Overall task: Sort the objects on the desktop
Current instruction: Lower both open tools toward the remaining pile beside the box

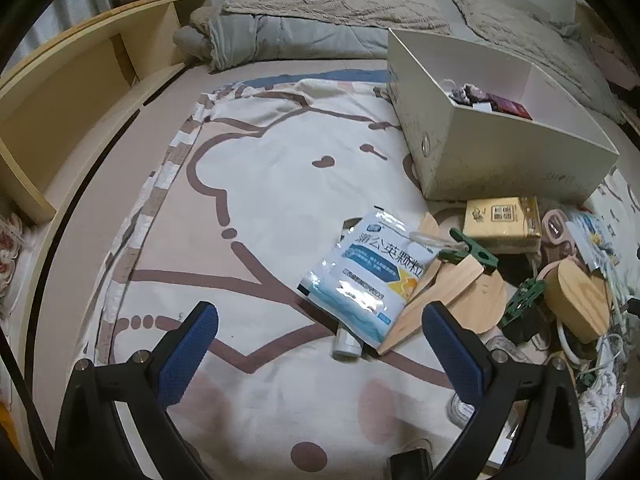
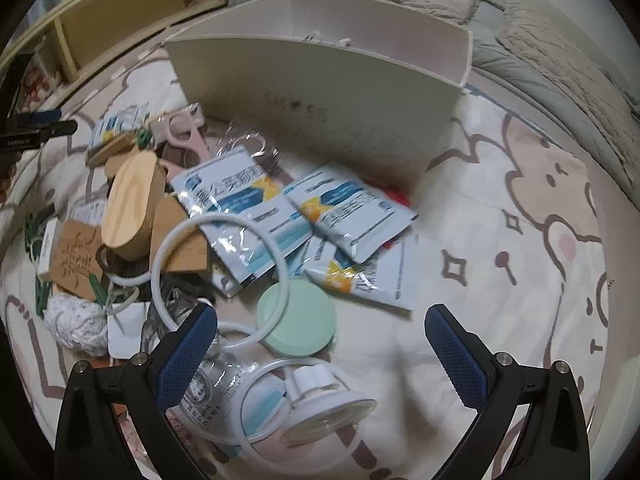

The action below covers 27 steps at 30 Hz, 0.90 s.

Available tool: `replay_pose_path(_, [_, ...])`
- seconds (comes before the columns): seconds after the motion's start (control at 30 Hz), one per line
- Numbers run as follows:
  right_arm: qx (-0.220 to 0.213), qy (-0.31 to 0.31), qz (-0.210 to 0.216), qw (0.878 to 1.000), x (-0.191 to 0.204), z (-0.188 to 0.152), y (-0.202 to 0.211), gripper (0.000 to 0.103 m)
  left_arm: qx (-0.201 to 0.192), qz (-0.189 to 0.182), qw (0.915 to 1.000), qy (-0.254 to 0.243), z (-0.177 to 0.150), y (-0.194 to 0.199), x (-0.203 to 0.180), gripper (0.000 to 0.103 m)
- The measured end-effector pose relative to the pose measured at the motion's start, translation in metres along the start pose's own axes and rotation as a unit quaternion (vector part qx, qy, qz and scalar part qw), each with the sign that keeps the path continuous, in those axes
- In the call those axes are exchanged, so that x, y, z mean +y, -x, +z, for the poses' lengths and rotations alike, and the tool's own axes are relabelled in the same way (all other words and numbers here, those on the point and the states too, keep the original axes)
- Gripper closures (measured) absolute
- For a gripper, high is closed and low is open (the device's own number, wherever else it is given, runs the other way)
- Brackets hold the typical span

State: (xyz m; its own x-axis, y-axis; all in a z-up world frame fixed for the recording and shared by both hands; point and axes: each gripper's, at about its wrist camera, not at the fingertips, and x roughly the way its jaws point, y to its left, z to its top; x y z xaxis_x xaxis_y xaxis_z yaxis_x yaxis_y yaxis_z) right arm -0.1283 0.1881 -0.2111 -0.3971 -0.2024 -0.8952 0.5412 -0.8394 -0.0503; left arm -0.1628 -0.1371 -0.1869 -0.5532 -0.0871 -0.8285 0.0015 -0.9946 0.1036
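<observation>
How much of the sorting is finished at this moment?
Little is done: a few small items lie inside the box. Nothing is in hand; the left gripper and right gripper are open. The sachets, green lid and wooden pieces remain outside.

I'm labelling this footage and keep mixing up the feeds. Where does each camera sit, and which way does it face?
Left wrist: rides the left gripper, facing across the cartoon blanket toward the white box; both blue-padded fingers show, open.
Right wrist: rides the right gripper, looking down on clutter: green lid, white tubing; fingers open.
Shared: the white box, medicine sachet, wooden oval box.
</observation>
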Motion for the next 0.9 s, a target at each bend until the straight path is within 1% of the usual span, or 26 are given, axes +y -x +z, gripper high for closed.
replay_pose_path(0.1, [0.014, 0.013, -0.006, 1.000, 0.005, 0.000, -0.008, 0.000, 0.006, 0.001, 1.0000, -0.002, -0.001, -0.005, -0.002, 0.000])
replay_pose_path(0.2, [0.034, 0.027, -0.027, 0.999, 0.006, -0.001, -0.016, 0.000, 0.012, 0.001, 0.9999, -0.003, -0.001, -0.009, -0.004, 0.000])
replay_pose_path(0.47, [0.063, 0.016, -0.050, 0.997, -0.013, -0.009, -0.021, 0.000, 0.020, 0.004, 0.9997, -0.009, -0.001, -0.019, -0.011, 0.000])
replay_pose_path(0.57, [0.068, 0.002, -0.044, 0.997, -0.024, -0.015, -0.019, 0.000, 0.021, 0.002, 0.9997, -0.008, -0.001, -0.022, -0.012, 0.000])
replay_pose_path(0.77, [0.064, -0.020, -0.034, 0.997, -0.040, -0.025, -0.011, 0.000, 0.025, -0.002, 0.9997, -0.001, -0.002, -0.028, -0.012, 0.000])
replay_pose_path(0.9, [0.059, -0.057, -0.017, 0.996, -0.054, -0.030, -0.007, 0.000, 0.029, 0.003, 0.9996, -0.001, -0.004, -0.033, -0.012, 0.000])
